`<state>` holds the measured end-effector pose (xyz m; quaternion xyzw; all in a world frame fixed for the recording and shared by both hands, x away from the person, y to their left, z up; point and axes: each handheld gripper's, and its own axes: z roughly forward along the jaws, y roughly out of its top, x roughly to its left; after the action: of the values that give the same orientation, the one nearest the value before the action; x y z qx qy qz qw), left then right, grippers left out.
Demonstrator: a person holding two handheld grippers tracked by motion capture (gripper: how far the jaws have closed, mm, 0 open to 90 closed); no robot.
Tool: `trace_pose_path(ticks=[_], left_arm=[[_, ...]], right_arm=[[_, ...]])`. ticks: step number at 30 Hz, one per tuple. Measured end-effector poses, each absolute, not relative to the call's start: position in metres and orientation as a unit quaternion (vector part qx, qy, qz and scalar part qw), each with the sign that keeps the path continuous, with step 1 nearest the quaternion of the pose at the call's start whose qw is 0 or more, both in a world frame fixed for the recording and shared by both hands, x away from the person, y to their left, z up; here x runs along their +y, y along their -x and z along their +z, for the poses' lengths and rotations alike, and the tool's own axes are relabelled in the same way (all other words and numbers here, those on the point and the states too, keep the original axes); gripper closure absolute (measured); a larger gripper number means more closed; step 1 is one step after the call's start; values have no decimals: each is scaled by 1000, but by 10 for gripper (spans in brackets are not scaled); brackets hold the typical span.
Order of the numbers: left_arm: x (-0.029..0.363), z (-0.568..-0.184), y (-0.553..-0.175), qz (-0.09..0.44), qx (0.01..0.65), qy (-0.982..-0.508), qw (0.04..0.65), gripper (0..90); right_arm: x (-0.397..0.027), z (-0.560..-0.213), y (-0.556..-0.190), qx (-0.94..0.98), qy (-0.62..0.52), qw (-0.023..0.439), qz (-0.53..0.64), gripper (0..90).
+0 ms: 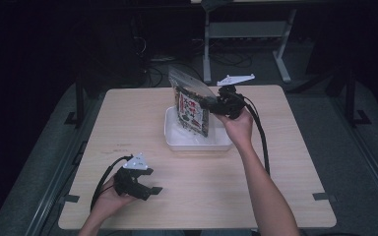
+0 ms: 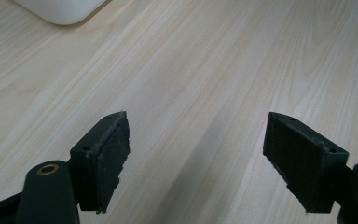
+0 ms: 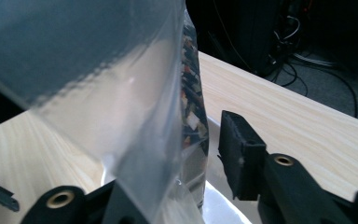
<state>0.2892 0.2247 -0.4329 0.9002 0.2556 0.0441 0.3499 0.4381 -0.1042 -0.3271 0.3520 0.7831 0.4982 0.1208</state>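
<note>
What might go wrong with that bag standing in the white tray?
The bag stands on edge in the tray, leaning. In the right gripper view the right gripper has one of its fingers apart from the plastic, so the bag may topple, perhaps over the rim onto the table. The left gripper sits far off, open, too distant to catch it.

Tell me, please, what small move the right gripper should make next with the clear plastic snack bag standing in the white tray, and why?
Probably draw the right gripper gently back from the clear plastic snack bag. Its jaws stand apart, one pad clear of the film, and the bag already stands tilted in the white rectangular tray, so the placing looks done. Move slowly, since the bag may tip.
</note>
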Motion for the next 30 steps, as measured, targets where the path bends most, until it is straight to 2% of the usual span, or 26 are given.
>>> trace_pose_path(ticks=[13, 30], left_arm=[[224, -433, -289, 44, 257, -899, 351, 220], [222, -432, -290, 44, 254, -901, 350, 219]], right_arm=[[-110, -324, -431, 786, -348, 112, 498, 527], [-122, -325, -419, 785, -344, 98, 505, 475]])
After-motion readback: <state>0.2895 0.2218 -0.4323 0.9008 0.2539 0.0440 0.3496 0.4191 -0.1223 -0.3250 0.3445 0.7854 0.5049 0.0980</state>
